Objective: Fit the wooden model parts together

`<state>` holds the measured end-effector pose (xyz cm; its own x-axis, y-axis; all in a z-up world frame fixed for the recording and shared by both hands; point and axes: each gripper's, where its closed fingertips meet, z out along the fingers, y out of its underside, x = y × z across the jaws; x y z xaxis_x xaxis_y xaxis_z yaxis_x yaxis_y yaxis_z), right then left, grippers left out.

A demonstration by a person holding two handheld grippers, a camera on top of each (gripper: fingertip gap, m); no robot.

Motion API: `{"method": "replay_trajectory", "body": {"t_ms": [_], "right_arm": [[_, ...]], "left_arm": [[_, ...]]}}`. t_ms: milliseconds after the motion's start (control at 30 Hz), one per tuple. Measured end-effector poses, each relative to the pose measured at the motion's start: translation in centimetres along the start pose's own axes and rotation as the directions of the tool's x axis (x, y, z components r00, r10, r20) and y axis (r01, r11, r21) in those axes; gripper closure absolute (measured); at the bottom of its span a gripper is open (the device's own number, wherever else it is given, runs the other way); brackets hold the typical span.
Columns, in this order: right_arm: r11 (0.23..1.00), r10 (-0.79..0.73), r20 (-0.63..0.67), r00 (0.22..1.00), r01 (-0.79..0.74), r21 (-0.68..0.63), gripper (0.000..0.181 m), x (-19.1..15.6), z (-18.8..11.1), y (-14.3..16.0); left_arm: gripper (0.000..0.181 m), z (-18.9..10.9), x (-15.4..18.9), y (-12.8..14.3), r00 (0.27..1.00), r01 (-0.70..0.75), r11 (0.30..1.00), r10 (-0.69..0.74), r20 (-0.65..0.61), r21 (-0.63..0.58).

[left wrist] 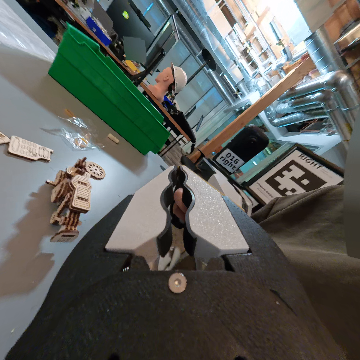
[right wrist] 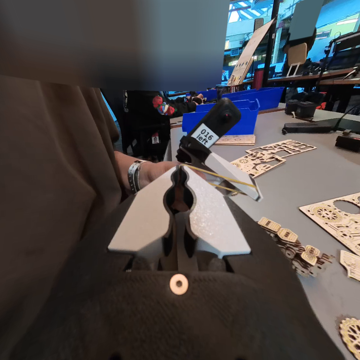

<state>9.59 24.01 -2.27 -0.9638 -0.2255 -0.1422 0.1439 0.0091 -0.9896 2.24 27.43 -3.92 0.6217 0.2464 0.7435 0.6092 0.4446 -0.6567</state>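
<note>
Nearest the lens in the left wrist view, the left gripper [left wrist: 178,171], two pale grey wedge-shaped fingers on a black textured body, was clenched with its tips meeting and nothing caught between them. It was raised off the grey table [left wrist: 23,93] and pointed away over the table's edge. The partly built wooden model [left wrist: 70,196], a laser-cut plywood assembly of brown-edged slats lying on its side, lay on the table well to the left of those tips, apart from them. A round wooden gear wheel [left wrist: 95,169] lay just beside its far end, and a flat cut-out wooden sheet [left wrist: 29,151] farther off. Crumpled clear plastic wrap [left wrist: 78,134] lay near a long green plastic bin [left wrist: 109,93].

In the right wrist view, the right gripper [right wrist: 179,169], of the same build, was likewise pinched together and empty, held in the air. The model [right wrist: 288,243] lay on the table to its right and lower, apart from it, beside flat punched wooden sheets [right wrist: 259,161].
</note>
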Motion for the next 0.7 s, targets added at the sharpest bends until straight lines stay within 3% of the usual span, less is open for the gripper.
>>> {"method": "replay_trajectory", "body": {"t_ms": [33,200,300,367,533,700], "right_arm": [[1.000,-0.003,-0.004,1.000,0.003,-0.007,0.181,0.1,0.0,0.0],[0.999,0.002,-0.071,0.997,0.002,0.050,0.181,1.5,-0.9,-0.9],[0.973,0.140,-0.063,0.988,-0.126,0.193,0.181,3.0,-3.0,-2.9],[0.951,0.230,-0.034,0.972,-0.218,0.218,0.181,3.8,-3.6,-2.9],[0.839,0.457,0.051,0.888,-0.450,0.305,0.181,5.7,-4.7,-2.9],[0.837,0.496,0.040,0.868,-0.489,0.246,0.181,6.1,-4.4,-1.7]], "left_arm": [[0.181,-0.1,-0.1,-0.1,0.999,-0.027,1.000,0.027,0.019,0.006],[0.181,0.2,-0.6,0.9,1.000,-0.009,0.999,0.010,0.030,-0.047],[0.181,0.1,-0.2,0.5,1.000,0.016,0.999,-0.016,-0.006,-0.040],[0.181,0.1,0.1,0.3,1.000,-0.013,0.999,0.013,-0.012,-0.041],[0.181,-0.7,2.3,-1.4,0.980,0.029,0.999,-0.021,-0.197,0.040],[0.181,-1.0,4.0,-1.7,0.946,0.057,0.997,-0.038,-0.322,0.051]]}}
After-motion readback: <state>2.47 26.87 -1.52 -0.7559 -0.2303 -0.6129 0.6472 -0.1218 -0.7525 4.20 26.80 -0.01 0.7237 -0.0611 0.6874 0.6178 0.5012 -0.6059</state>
